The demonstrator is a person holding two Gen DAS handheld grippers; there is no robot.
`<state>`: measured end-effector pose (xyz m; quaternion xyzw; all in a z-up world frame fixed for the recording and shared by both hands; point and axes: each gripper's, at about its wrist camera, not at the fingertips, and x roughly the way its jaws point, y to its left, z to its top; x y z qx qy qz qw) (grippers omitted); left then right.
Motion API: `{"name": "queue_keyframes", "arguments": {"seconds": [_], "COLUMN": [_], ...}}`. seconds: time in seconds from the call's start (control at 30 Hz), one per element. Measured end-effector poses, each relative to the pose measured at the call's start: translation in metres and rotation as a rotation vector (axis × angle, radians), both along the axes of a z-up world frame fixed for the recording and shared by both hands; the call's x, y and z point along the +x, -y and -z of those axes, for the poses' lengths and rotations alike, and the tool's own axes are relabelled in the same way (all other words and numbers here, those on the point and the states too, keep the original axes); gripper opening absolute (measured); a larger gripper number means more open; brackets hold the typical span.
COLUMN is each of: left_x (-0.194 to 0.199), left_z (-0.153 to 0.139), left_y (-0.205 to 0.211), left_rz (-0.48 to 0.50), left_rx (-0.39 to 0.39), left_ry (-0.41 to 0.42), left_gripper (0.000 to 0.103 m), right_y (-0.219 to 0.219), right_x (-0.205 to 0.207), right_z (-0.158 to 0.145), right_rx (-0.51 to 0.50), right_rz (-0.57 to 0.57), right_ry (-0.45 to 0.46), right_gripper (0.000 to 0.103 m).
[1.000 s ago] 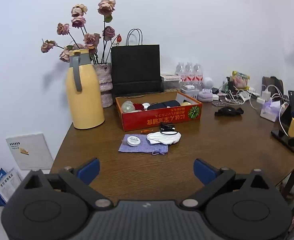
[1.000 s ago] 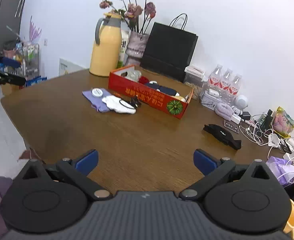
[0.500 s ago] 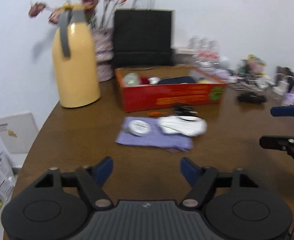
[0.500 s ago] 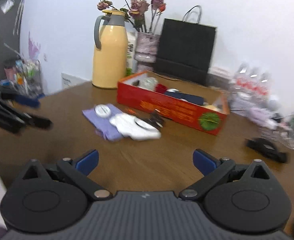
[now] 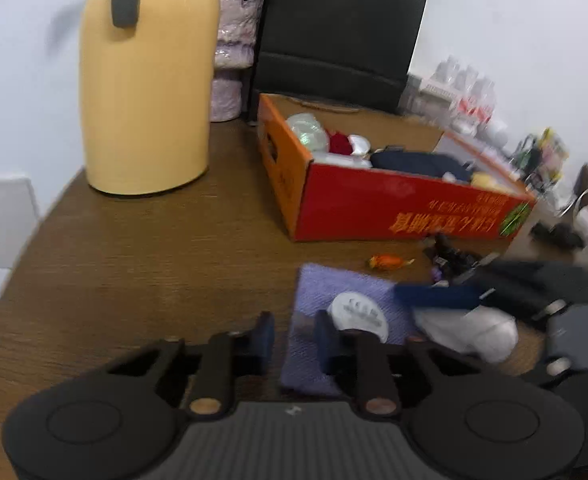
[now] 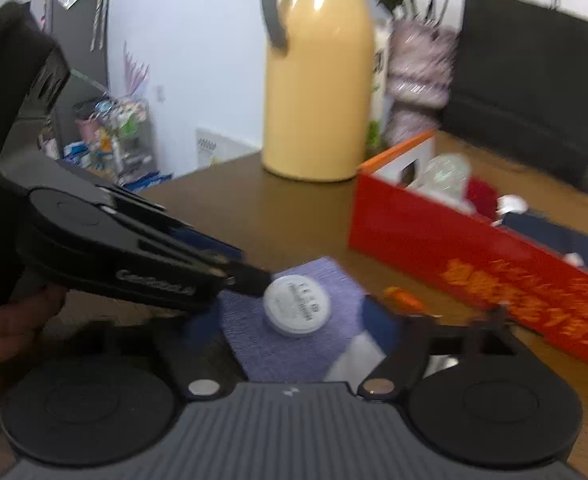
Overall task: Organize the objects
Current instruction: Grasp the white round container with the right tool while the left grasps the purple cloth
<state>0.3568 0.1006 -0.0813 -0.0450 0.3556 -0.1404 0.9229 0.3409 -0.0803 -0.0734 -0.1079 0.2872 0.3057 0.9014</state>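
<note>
A purple cloth [image 5: 336,294] lies on the brown table with a round white tin [image 5: 358,315] on it. A white fabric piece [image 5: 482,330] lies to its right. My left gripper [image 5: 294,340] is low over the cloth's left edge, its jaws narrowed with a small gap, holding nothing. In the right wrist view it [image 6: 249,276] reaches the tin [image 6: 297,309] from the left. My right gripper [image 6: 281,332] is open, straddling the cloth [image 6: 294,344] just before the tin. A red cardboard box [image 5: 394,204] with several items stands behind.
A tall yellow thermos jug [image 5: 145,80] stands at the back left, with a flower vase [image 5: 229,76] and black paper bag [image 5: 334,36] behind the box. An orange candy [image 5: 388,261] and a black clip [image 5: 450,254] lie before the box. Bottles and cables clutter the far right.
Both grippers moved forward and down to the purple cloth. The left jaws narrowed from wide open. The right gripper has come in over the cloth from the right.
</note>
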Motion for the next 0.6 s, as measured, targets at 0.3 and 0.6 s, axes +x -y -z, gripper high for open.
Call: {"name": "queue_keyframes", "arguments": {"seconds": [0.3, 0.6], "left_x": [-0.019, -0.145], "left_z": [-0.009, -0.039], "left_y": [-0.003, 0.014], "left_rz": [-0.062, -0.144], "left_rx": [-0.032, 0.003], "left_ry": [0.062, 0.178], "left_gripper": [0.0, 0.0], "right_y": [0.017, 0.092], "right_x": [-0.001, -0.096], "right_z": [-0.001, -0.022], "right_rx": [0.058, 0.119], "right_rz": [0.091, 0.245], "right_ry": [-0.033, 0.011], "right_gripper": [0.04, 0.041]}}
